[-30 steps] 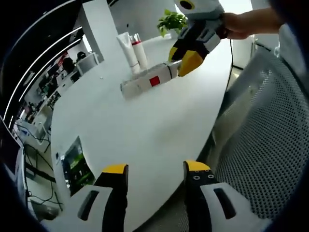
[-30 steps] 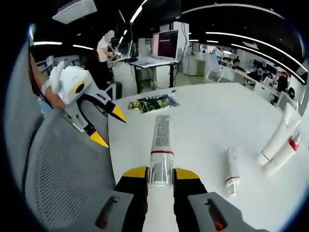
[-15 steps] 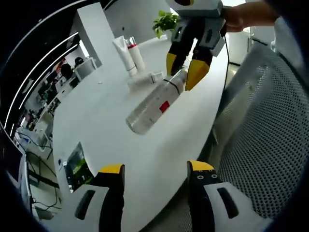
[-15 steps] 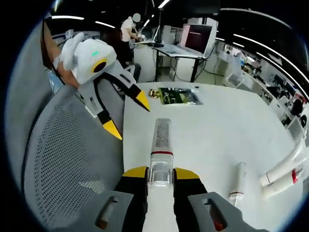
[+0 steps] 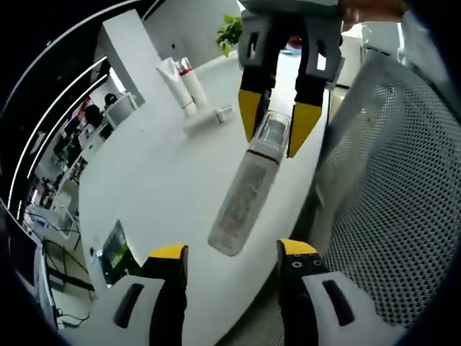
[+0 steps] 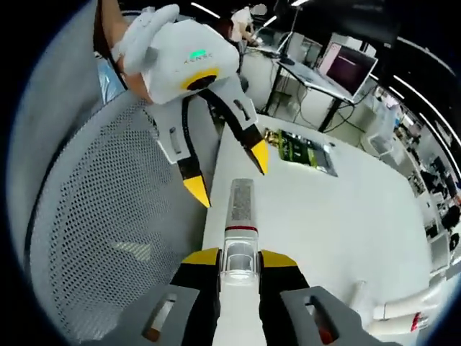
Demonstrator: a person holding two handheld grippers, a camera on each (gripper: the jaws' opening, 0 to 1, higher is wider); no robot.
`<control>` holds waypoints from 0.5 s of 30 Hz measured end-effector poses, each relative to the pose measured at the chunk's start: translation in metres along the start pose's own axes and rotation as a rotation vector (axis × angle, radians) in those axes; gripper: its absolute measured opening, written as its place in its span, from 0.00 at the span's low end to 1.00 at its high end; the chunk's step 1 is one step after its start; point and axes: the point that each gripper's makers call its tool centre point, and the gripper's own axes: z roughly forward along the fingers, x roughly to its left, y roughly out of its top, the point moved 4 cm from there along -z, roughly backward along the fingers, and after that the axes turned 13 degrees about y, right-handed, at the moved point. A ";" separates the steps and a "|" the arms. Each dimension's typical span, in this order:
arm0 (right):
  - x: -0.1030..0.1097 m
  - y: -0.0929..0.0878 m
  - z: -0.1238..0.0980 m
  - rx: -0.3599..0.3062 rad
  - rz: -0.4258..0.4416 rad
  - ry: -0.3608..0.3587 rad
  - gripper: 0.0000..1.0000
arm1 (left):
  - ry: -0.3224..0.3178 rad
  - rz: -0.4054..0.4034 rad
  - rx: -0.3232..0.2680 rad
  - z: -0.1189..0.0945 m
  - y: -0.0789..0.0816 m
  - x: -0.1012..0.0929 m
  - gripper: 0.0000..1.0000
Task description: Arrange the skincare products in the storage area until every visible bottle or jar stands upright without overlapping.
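Skincare bottle, a tall clear cylinder with a red band and grey printed panel (image 5: 248,193), hangs in the air over the near edge of the white round desk (image 5: 144,187), the right gripper (image 5: 272,130) clamped on its cap end. The left gripper (image 5: 229,254), fingers apart, points at its base.

Judged from this, the bottle should be lowered base-first, square to the desk, apart from the white tubes (image 5: 180,83) at the far side. Its print is too small to read.
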 end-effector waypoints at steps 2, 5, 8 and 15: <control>0.001 0.003 0.000 0.005 -0.025 0.003 0.12 | -0.007 0.013 -0.006 0.000 0.001 -0.002 0.45; 0.003 0.011 0.000 0.003 -0.086 0.009 0.12 | -0.018 0.032 -0.014 0.000 0.001 -0.003 0.45; 0.005 0.014 0.003 0.019 -0.131 0.023 0.12 | -0.036 0.058 -0.036 -0.001 0.004 -0.008 0.43; 0.010 0.021 0.002 0.041 -0.251 0.039 0.12 | -0.100 0.128 -0.090 -0.004 0.009 -0.019 0.19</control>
